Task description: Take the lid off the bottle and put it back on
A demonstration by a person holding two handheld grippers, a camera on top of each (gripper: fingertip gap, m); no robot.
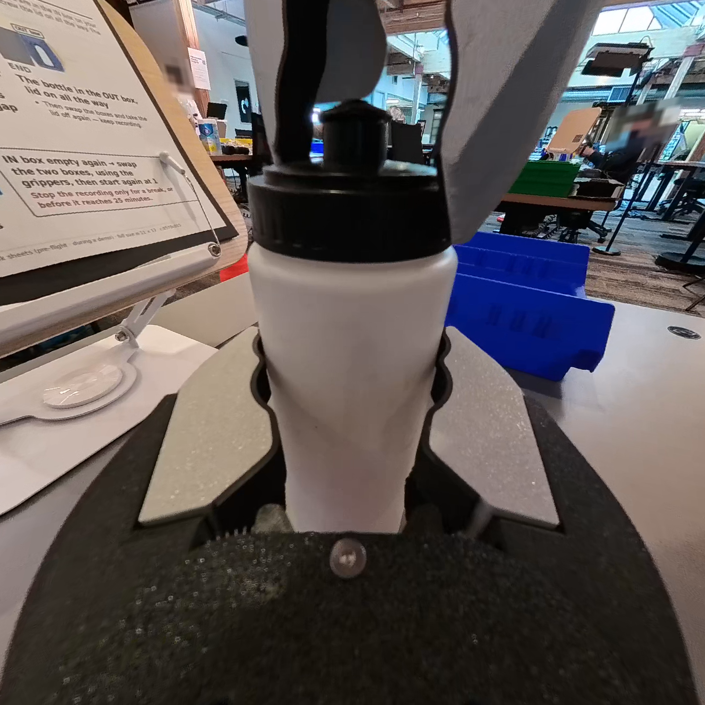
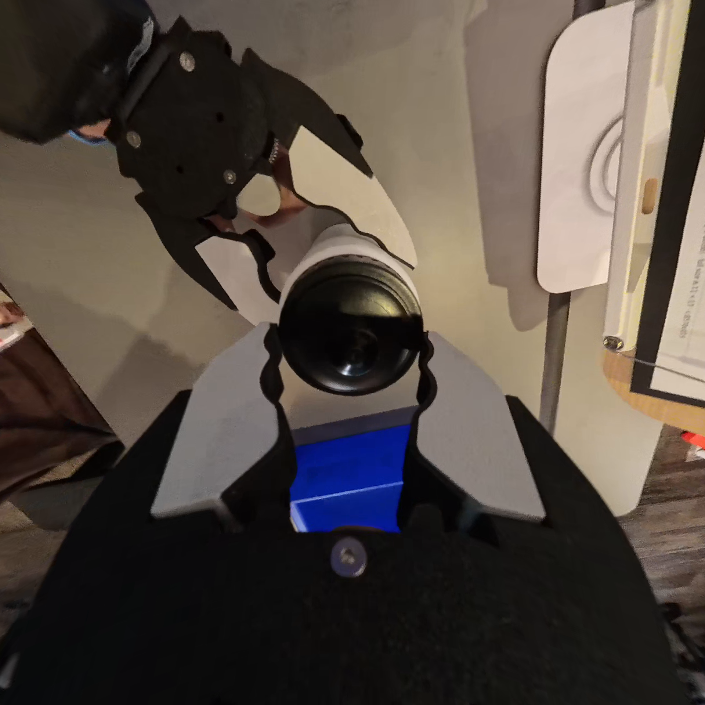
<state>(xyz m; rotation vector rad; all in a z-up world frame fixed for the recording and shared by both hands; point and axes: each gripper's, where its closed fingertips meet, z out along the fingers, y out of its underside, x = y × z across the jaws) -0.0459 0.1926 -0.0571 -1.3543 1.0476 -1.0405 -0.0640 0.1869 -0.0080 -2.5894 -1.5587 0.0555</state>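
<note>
white bottle (image 1: pixel 351 381) clamped in left gripper (image 1: pixel 351 366); right gripper (image 2: pixel 349 354) straddles black lid (image 2: pixel 349 335), pads seemingly touching; next, twist off.

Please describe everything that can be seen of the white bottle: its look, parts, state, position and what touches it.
The white bottle has a smooth, matte, plastic-looking body and a black ribbed lid, still on, with a raised spout on top. It stands upright between the fingers of the left hand-held gripper, whose black pads press its sides. The right hand-held gripper comes from above, its fingers standing on both sides of the lid; whether they already press it is unclear. A blue bin lies behind the bottle.
</note>
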